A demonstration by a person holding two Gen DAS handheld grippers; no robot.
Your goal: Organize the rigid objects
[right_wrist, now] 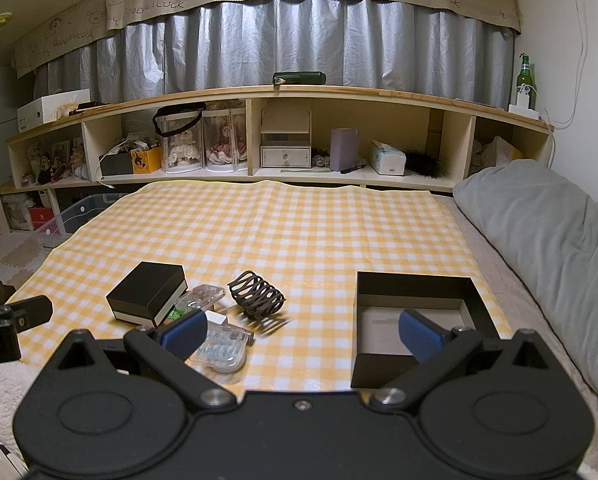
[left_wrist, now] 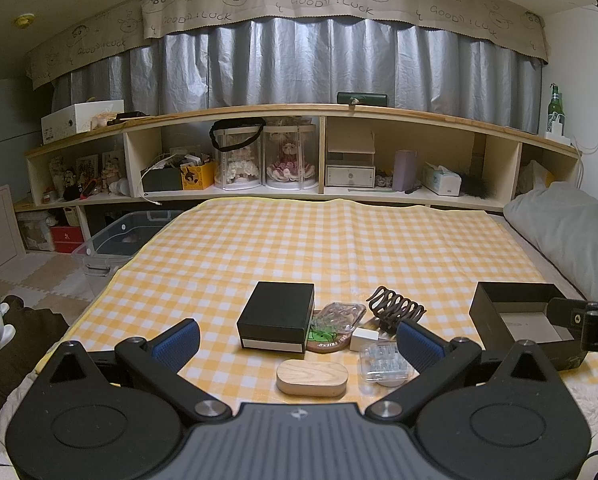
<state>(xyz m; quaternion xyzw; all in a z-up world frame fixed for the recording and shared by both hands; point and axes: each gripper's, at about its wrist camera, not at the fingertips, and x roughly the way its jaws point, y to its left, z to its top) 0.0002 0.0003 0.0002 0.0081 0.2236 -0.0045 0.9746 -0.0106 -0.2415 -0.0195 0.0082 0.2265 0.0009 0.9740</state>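
Well apart, clutter (left_wrist: 339,332) and open box (right_wrist: 415,316)

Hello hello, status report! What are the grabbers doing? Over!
Left hand-held gripper open, empty. Right hand-held gripper open, empty. Open black box empty, hair claw waiting. Nothing blocking.

Both wrist views low over checked cloth (left_wrist: 299,240), facing shelf (right_wrist: 299,92), sharing black boxes, clutter
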